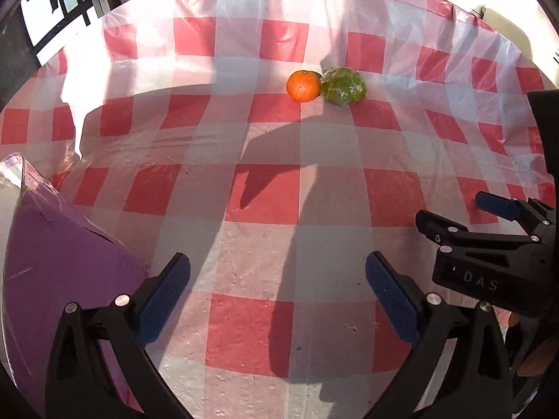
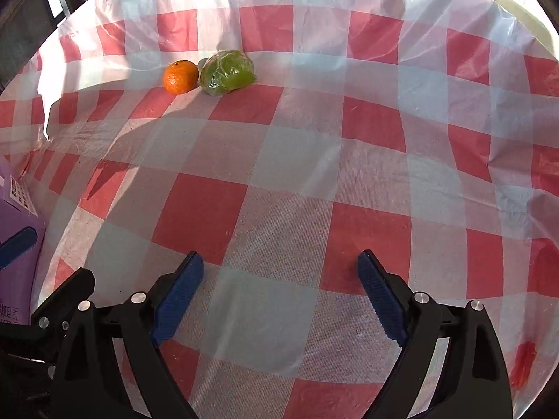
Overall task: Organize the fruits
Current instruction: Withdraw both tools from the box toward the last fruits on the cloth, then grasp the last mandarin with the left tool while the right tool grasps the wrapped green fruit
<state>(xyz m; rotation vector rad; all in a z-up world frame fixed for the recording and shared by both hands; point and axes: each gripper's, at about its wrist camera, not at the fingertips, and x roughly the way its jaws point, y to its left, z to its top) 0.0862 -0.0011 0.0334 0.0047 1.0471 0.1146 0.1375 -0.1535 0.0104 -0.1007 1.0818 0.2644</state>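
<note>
An orange mandarin and a green fruit wrapped in clear plastic sit side by side, touching, far out on the red-and-white checked tablecloth. They also show in the right wrist view, the mandarin left of the green fruit. My left gripper is open and empty, low over the cloth, well short of the fruits. My right gripper is open and empty too. The right gripper also shows at the right edge of the left wrist view.
A purple box stands close on the left, next to my left gripper; it also shows in the right wrist view. The cloth is a wrinkled plastic sheet. Windows and a dark frame lie beyond the table's far left edge.
</note>
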